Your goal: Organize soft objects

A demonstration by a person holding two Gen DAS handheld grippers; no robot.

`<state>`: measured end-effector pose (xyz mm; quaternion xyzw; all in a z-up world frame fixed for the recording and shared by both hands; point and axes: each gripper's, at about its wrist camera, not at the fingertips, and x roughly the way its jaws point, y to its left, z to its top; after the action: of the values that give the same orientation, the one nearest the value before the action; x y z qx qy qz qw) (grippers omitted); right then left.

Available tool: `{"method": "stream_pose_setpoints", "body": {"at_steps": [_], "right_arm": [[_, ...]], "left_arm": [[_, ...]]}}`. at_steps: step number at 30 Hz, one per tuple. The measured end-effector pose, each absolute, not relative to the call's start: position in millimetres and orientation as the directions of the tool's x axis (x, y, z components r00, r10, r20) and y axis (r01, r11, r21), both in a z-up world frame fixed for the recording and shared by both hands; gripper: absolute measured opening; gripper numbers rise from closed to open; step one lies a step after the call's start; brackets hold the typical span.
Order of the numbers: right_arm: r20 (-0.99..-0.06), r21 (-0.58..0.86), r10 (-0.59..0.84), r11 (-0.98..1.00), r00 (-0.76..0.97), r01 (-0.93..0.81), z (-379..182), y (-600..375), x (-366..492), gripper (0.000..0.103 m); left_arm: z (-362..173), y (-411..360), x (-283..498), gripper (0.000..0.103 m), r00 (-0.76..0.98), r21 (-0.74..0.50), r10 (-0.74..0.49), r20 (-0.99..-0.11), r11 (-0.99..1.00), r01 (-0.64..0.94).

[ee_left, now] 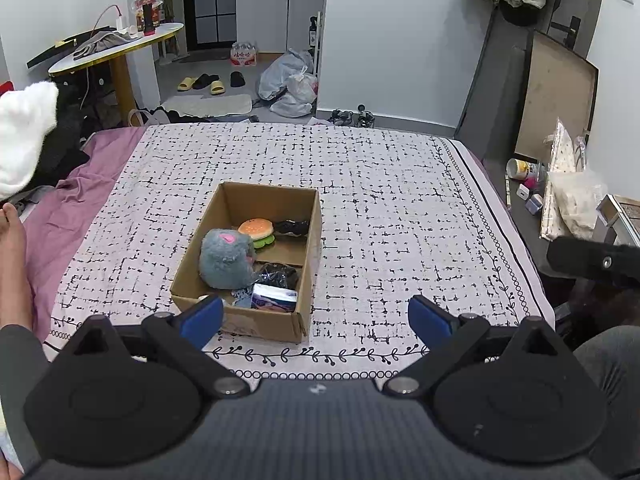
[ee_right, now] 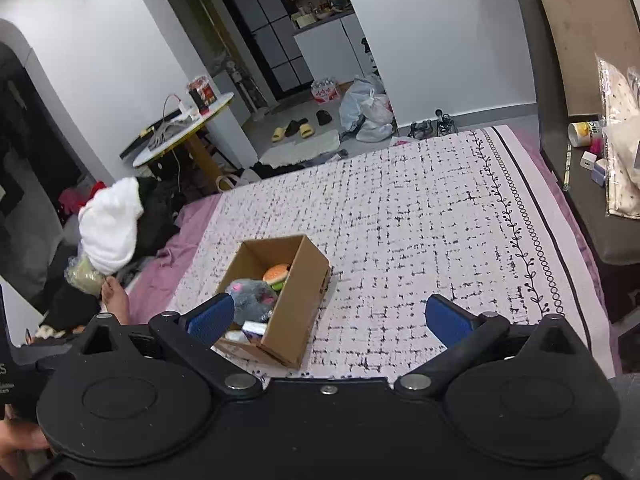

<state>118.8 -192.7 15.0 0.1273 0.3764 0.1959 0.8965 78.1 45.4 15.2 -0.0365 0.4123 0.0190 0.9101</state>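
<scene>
An open cardboard box (ee_left: 308, 264) stands on the patterned bed cover (ee_left: 400, 208). In it lie a grey plush toy (ee_left: 226, 258), a plush burger (ee_left: 257, 231), two black soft items (ee_left: 293, 227) and a tissue pack (ee_left: 274, 298). My left gripper (ee_left: 316, 320) is open and empty, just in front of the box. My right gripper (ee_right: 330, 318) is open and empty, above the bed to the right of the box (ee_right: 300, 296). The grey plush (ee_right: 252, 296) and burger (ee_right: 277, 274) show there too.
A white fluffy item (ee_left: 22, 136) lies off the bed's left side on dark clothes. A bare foot (ee_left: 12, 240) rests on the purple sheet. A low shelf with bags and small items (ee_left: 568, 200) runs along the bed's right side. A round table (ee_left: 116, 46) stands far left.
</scene>
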Motion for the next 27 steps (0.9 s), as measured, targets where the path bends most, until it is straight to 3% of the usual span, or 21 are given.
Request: {"method": "stream_pose_setpoints", "body": {"at_steps": [27], "right_arm": [[-0.677,0.316,0.409,0.912,0.611,-0.261,10,-184,101,0.103]], "left_arm": [[14,52,67,0.098,0.646,-0.041,0.003,-0.763,0.998,-0.053]]}}
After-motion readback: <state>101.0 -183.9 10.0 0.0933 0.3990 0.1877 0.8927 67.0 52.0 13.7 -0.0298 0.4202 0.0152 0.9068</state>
